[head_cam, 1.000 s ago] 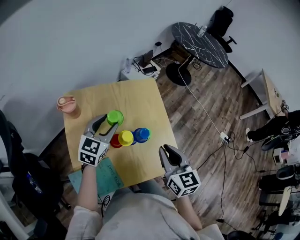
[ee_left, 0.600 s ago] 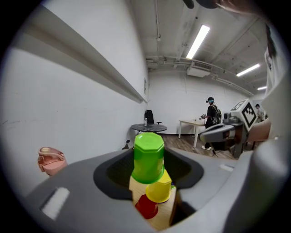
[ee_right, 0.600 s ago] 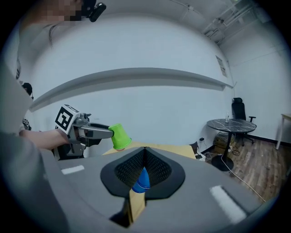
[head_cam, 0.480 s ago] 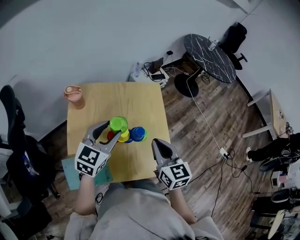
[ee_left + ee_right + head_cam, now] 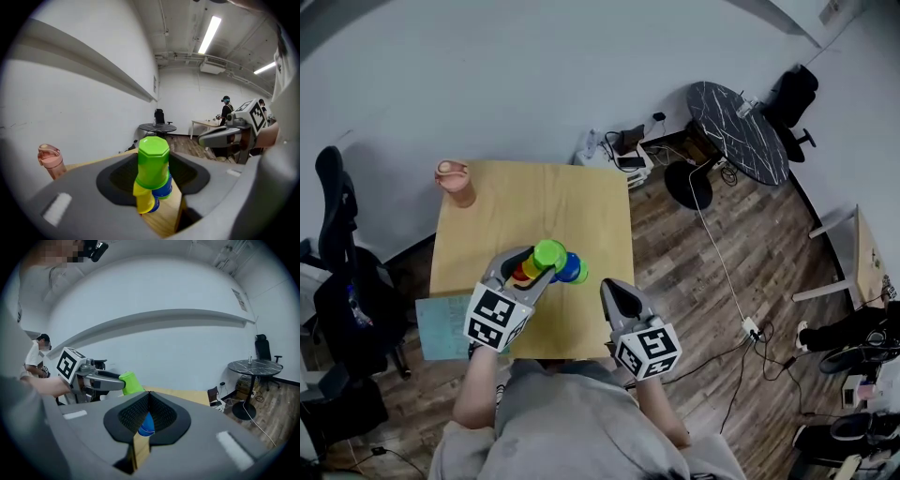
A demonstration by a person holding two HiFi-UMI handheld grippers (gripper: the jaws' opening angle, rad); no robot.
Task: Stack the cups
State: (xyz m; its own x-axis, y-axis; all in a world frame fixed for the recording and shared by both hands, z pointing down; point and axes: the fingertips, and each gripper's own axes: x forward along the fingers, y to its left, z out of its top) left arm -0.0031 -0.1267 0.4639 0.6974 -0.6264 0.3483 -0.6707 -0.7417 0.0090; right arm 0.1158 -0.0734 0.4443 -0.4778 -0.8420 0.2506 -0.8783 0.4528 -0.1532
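Observation:
My left gripper (image 5: 541,262) is shut on an upside-down green cup (image 5: 550,253) and holds it just above the other cups near the front of the wooden table (image 5: 534,197). In the left gripper view the green cup (image 5: 153,161) sits between the jaws, over a yellow cup (image 5: 144,198), with a blue cup (image 5: 164,190) right behind. A red cup (image 5: 521,273) shows under the left fingers and the blue cup (image 5: 574,270) stands to the right. My right gripper (image 5: 612,292) hangs at the table's front edge, shut and empty. Past its closed jaws lies the blue cup (image 5: 146,424).
A pink bottle (image 5: 455,179) stands at the table's far left corner. A teal sheet (image 5: 441,328) overhangs the front left edge. A black chair (image 5: 337,272) is at the left, and a round dark table (image 5: 739,131) with cables on the floor at the right.
My left gripper has carried the green cup to the right, from beside the cups to above the yellow and red ones. The right gripper has stayed near the front edge.

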